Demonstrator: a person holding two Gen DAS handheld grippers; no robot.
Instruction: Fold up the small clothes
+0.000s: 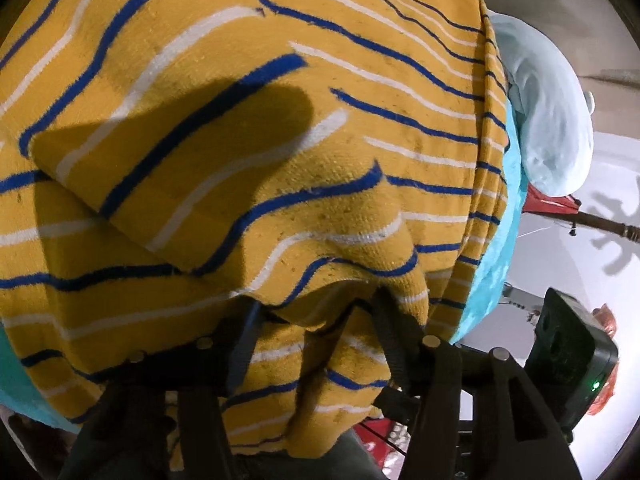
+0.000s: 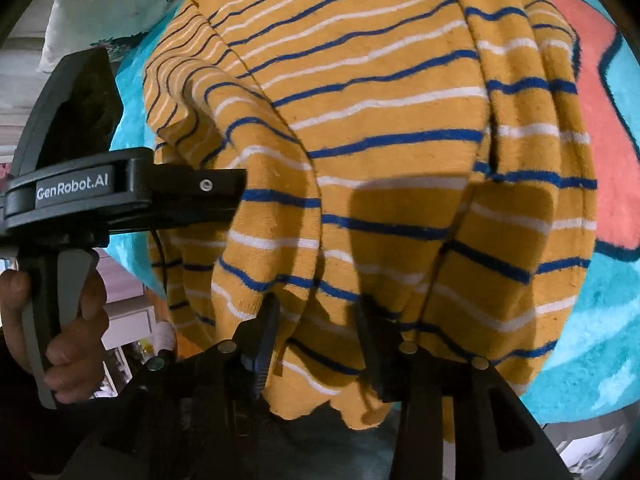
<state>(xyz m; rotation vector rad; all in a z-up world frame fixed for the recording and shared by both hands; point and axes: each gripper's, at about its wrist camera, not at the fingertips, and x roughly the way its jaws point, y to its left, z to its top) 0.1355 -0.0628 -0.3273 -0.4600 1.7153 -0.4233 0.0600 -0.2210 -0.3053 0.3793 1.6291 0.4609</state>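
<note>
A small yellow garment (image 1: 280,140) with blue and white stripes fills the left wrist view and also fills the right wrist view (image 2: 380,140). It lies in loose folds on a turquoise fleece blanket (image 2: 592,320). My left gripper (image 1: 316,320) is shut on the garment's near edge, and the cloth drapes over its fingers. My right gripper (image 2: 316,324) is shut on the near hem of the same garment, with cloth bunched between its fingers. The left gripper's body (image 2: 120,192) and the hand holding it show at the left of the right wrist view.
The blanket has a pink patch outlined in black (image 2: 600,120) at the right. A white pillow (image 1: 552,120) lies beyond the garment. The right gripper's body (image 1: 568,360) shows at the lower right of the left wrist view. A white pillow (image 2: 100,12) lies at the upper left.
</note>
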